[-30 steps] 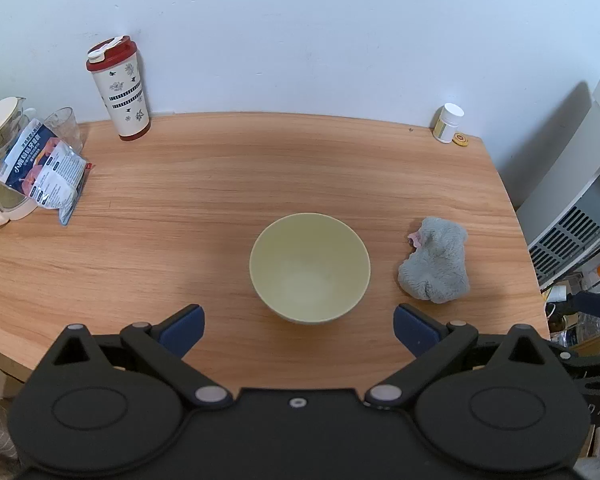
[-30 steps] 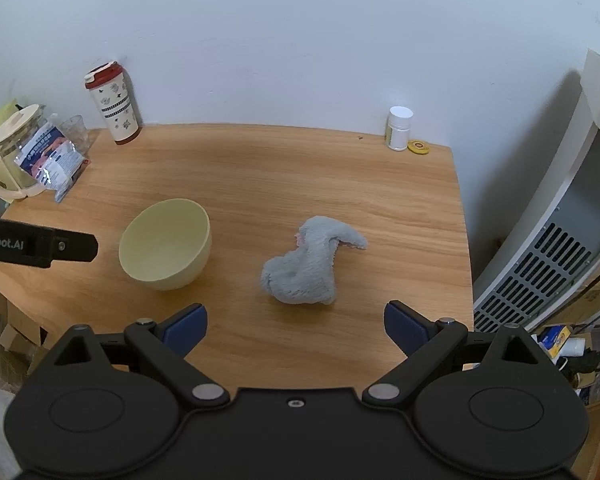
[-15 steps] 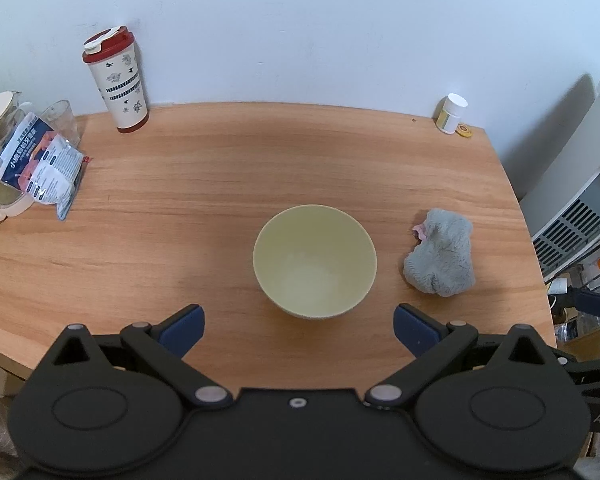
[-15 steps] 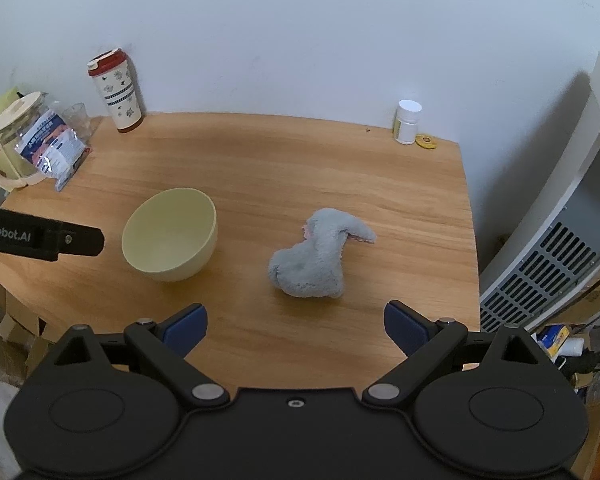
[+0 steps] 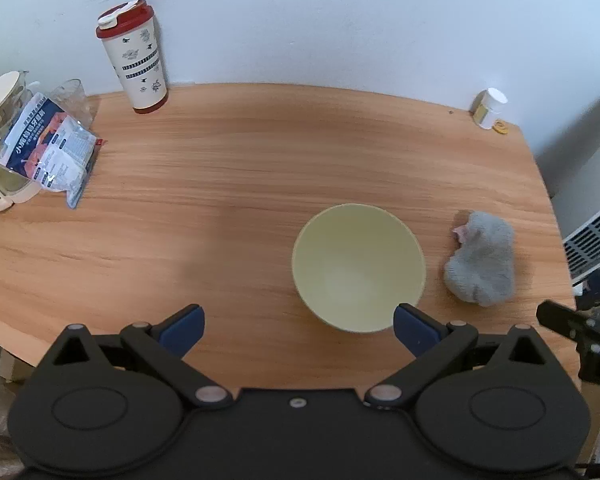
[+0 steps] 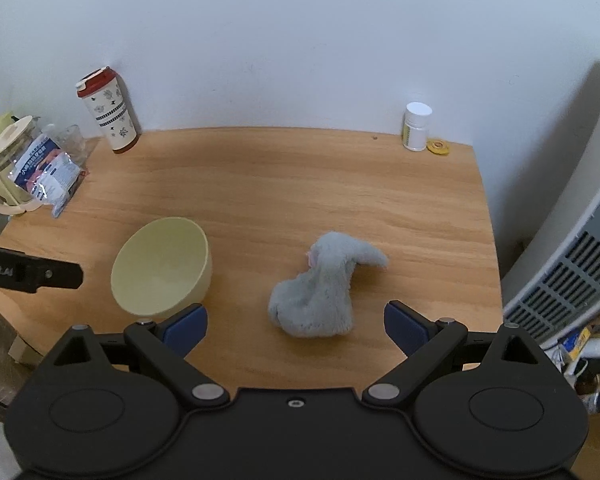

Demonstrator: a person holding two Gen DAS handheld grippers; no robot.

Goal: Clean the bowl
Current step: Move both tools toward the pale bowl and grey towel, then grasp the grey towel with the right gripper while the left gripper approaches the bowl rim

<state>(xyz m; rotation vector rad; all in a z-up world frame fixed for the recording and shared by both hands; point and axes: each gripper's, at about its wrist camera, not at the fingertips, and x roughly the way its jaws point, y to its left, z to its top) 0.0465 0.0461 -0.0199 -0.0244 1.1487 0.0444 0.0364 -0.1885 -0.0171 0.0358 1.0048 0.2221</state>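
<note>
Your right tool [image 6: 295, 324] hangs released with the grey cloth [image 6: 324, 292] centred just ahead of it, long axis running toward the upper right. Your left tool [image 5: 298, 326], also released, has the pale bowl [image 5: 358, 266] right of centre; it looks empty.

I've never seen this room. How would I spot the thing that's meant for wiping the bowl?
Start at the wooden table against the white wall, then find the pale yellow bowl near its front edge. Just right of the bowl, not touching it, lies a crumpled grey cloth. It is the only soft, fuzzy thing there; everything else is hard or packaged.
</note>
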